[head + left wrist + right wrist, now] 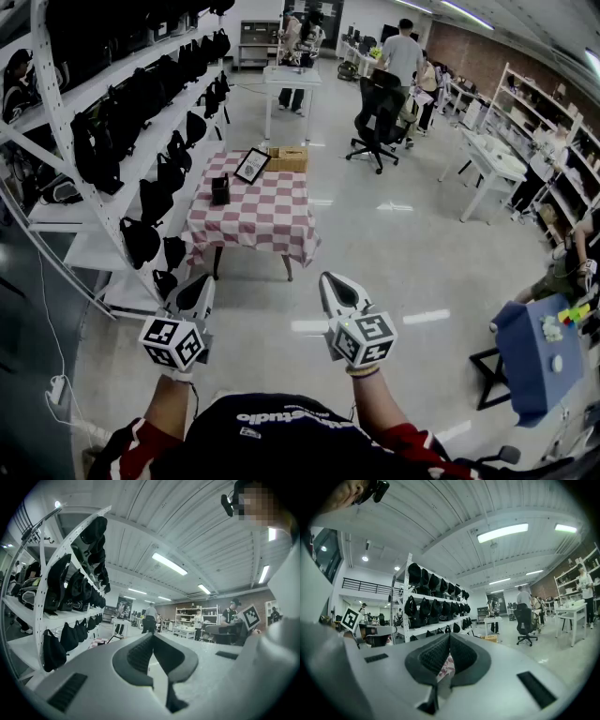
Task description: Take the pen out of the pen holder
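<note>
A small black pen holder [220, 190] stands near the left edge of a table with a red-and-white checked cloth [262, 220], well ahead of me across the floor. No pen can be made out at this distance. My left gripper [204, 284] and right gripper [330, 279] are held level at waist height, side by side, both pointing towards the table and far short of it. In the left gripper view the left gripper [152, 635] has its tips together with nothing between them. The right gripper [449, 635] is likewise shut and empty, with a bit of the checked cloth [446, 667] showing past its pads.
A framed picture [251, 166] and a wicker basket [288, 159] share the table. White shelves [112, 122] hung with black bags line the left side. An office chair [380, 117], white tables and several people are farther back. A blue-topped stand [534, 356] is at right.
</note>
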Demonstrator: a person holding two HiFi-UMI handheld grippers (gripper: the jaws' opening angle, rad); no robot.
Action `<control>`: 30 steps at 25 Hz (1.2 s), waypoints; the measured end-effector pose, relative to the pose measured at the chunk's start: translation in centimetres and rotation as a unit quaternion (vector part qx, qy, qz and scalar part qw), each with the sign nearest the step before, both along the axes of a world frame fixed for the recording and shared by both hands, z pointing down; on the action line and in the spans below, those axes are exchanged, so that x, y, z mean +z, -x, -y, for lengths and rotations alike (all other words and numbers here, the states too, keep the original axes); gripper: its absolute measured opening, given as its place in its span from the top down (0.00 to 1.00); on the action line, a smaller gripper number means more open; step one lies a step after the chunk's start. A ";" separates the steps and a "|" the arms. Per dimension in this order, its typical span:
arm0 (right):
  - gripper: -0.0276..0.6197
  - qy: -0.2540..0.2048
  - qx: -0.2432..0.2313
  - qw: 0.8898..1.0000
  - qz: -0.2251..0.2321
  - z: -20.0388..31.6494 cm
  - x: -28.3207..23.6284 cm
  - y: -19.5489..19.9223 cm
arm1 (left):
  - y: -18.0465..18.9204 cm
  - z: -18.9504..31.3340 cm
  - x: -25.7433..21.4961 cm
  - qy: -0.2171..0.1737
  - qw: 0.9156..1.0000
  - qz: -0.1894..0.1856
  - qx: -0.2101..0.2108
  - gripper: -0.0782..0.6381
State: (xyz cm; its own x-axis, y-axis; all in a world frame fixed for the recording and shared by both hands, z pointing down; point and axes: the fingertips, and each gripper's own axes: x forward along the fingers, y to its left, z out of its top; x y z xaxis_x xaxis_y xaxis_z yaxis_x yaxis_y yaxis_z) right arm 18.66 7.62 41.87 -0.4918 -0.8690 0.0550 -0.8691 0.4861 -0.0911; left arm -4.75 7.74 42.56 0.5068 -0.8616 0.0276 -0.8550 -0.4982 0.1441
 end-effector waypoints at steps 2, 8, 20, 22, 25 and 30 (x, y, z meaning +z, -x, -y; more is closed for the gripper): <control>0.96 0.000 -0.001 1.000 0.000 -0.1 0.1 -0.1 | -0.2 -0.1 0.1 0.001 1.000 -0.001 0.000 0.88; 0.96 0.001 -0.006 1.000 -0.006 0.1 0.1 0.2 | -0.5 0.1 -0.2 -0.001 1.000 -0.004 0.002 0.88; 0.96 -0.009 0.013 1.000 -0.025 0.2 0.5 -0.4 | -0.2 -0.1 -0.7 -0.010 1.000 -0.002 -0.013 0.88; 0.96 -0.007 0.014 1.000 -0.021 0.2 0.5 -0.7 | -0.1 -0.1 -0.7 -0.011 1.000 -0.001 -0.015 0.88; 0.96 -0.005 0.014 1.000 -0.018 0.3 0.4 -0.8 | -0.2 -0.1 -0.8 -0.012 1.000 0.002 -0.014 0.88; 0.96 -0.002 0.015 1.000 -0.018 0.3 0.6 -1.0 | -0.3 -0.2 -0.8 -0.012 1.000 0.004 -0.015 0.88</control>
State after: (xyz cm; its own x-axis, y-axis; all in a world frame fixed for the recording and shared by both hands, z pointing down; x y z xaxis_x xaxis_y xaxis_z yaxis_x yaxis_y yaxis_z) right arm 19.61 7.36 42.43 -0.4635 -0.8835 0.0687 -0.8859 0.4603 -0.0566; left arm -4.46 7.93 41.75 0.4808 -0.8768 0.0115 -0.8706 -0.4758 0.1256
